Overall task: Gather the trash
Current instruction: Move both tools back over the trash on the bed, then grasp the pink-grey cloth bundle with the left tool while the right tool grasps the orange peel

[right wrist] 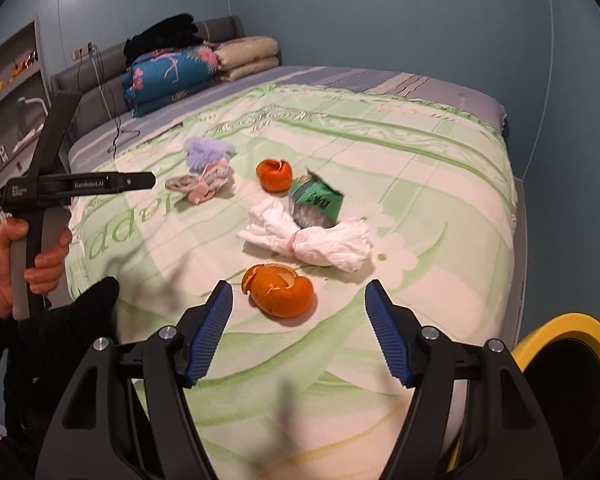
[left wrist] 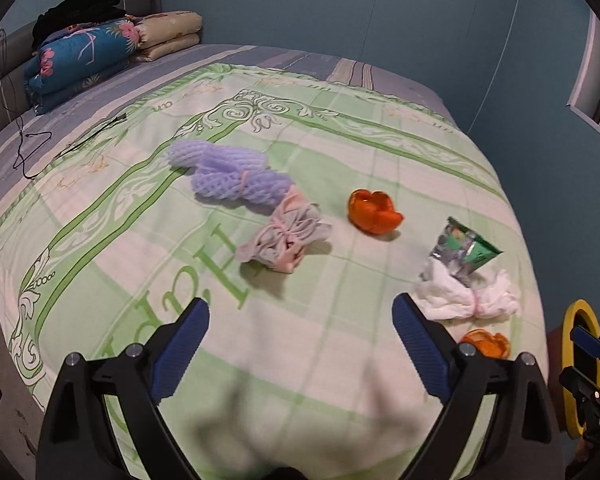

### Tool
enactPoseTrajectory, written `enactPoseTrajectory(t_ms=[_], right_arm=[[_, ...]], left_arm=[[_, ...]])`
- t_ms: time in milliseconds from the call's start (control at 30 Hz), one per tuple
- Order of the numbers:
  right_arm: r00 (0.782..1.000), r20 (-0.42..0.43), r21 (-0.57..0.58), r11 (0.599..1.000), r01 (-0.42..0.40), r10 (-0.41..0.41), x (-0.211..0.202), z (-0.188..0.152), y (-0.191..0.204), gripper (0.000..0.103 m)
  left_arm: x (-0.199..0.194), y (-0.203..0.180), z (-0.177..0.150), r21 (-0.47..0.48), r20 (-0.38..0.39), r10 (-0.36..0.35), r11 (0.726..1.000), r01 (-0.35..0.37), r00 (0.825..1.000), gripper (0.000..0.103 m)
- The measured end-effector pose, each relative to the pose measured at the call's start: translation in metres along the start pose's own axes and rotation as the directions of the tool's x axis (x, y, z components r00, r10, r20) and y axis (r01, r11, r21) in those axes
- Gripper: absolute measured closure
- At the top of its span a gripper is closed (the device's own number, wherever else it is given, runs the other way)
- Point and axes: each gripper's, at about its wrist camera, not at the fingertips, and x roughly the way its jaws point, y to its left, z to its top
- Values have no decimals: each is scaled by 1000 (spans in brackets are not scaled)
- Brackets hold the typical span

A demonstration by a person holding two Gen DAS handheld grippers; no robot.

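Trash lies on the green bedspread point(left wrist: 148, 240). In the left wrist view: a purple foam net point(left wrist: 228, 172), a tied grey-pink rag point(left wrist: 284, 240), an orange peel point(left wrist: 374, 212), a green snack wrapper point(left wrist: 464, 248), a tied white tissue bundle point(left wrist: 468, 296) and a second peel point(left wrist: 486, 342). My left gripper point(left wrist: 300, 328) is open and empty above the bedspread. My right gripper point(right wrist: 298, 312) is open, its jaws on either side of the near orange peel point(right wrist: 280, 290), just short of it. Beyond lie the tissue bundle point(right wrist: 312, 240), the wrapper point(right wrist: 316, 200), the far peel point(right wrist: 274, 176), the rag point(right wrist: 204, 186) and the net point(right wrist: 206, 152).
A yellow-rimmed bin point(right wrist: 572, 360) stands at the bed's right near corner; it also shows in the left wrist view point(left wrist: 580, 364). Folded quilts point(left wrist: 84, 60) are stacked at the headboard. A black cable point(left wrist: 32, 148) lies on the far left of the bed. Blue walls surround the bed.
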Motion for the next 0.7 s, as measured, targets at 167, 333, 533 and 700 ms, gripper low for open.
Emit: enactPoseTrajectory(t_ms=[167, 333, 533, 700], right_arm=[[999, -26, -53, 998, 20, -21, 21, -2, 12, 38], [998, -49, -73, 997, 25, -29, 39, -1, 15, 38], [996, -86, -84, 996, 24, -32, 58, -5, 17, 38], [993, -112, -62, 998, 17, -24, 72, -6, 13, 38]], left_arm=[[20, 18, 4, -12, -23, 11, 1000, -11, 1000, 14], [35, 29, 10, -16, -24, 17, 1000, -17, 1000, 14], [56, 34, 17, -17, -48, -16, 1000, 15, 999, 14], [75, 32, 21, -12, -71, -36, 999, 35, 997, 14]])
